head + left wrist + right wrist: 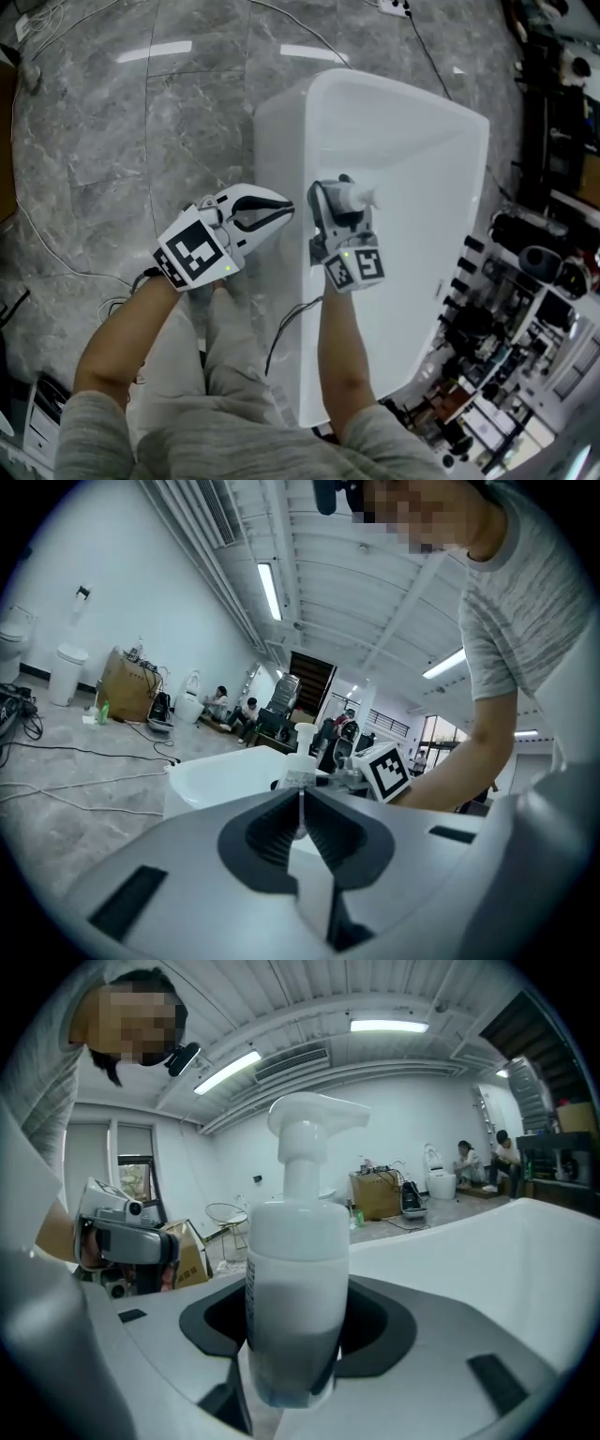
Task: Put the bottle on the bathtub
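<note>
Grey marble floor (112, 141) spreads round a white bathtub (441, 187), with thin cables (56, 253) trailing across it.

Our bottle (295, 1288) is a plain white cylinder with a narrower neck. Its white pump head (314, 1115) has a spout that points right in the right gripper view. A strip of fine print runs down its left side, too small for us to read. The bottle stands upright between the jaws of the right gripper (343, 211), which are spread wide and press on its lower body from both sides.

From the head view we see the bottle over the bathtub's basin, just inside the left rim. Whether its base touches the bathtub we cannot tell. The left gripper (302, 817) has its jaws together with nothing between them, and its tips are near the bathtub's left edge.

Only the head view gives us both forearms (122, 337) and the whole outline of the bathtub. The left gripper view alone shows the bottle from the side, past the closed jaws, with the right gripper's marker cube (387, 771) just to its right. Both gripper views show people (234, 708) sitting by the far wall, whom the head view does not take in. Only the right gripper view brings the print and the pump head close.
</note>
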`<state>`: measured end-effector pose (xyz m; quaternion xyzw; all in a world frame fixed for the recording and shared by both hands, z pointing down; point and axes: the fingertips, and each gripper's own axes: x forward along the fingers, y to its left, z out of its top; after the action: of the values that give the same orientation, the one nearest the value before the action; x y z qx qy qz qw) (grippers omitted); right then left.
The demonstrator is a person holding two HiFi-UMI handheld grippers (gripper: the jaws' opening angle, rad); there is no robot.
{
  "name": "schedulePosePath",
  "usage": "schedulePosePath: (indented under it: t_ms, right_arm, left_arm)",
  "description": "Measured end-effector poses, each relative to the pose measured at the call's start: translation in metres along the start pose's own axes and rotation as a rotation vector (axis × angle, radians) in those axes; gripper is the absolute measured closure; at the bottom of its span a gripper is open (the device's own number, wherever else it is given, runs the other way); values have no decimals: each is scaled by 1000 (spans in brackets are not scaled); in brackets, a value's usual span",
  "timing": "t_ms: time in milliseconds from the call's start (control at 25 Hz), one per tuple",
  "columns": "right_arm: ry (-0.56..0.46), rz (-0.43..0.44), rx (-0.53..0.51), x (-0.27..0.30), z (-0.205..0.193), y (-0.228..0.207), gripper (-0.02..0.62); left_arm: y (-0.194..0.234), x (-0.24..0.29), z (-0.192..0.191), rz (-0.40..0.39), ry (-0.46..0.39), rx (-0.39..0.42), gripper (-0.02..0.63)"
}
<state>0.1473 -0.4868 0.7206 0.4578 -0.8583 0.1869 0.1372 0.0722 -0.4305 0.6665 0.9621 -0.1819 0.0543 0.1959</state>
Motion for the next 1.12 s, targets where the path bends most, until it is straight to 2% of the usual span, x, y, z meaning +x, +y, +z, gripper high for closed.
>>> schedulePosePath:
  t_ms: [200,400,560,1120]
  right_arm:
    - [47,108,-108,8,-8,3,359]
    - [24,189,-173,17,-4,23,359]
    - [14,171,-222,16,-16,24,359]
    - [19,126,-282,-8,-37,24,358]
  left_arm:
    - [5,23,-8,-14,5,27,603]
    - [4,28,-23,-16,16,31,603]
    - [0,32,-34,-19,34,29,603]
    - [-18,35,-38,-21,42,34,603]
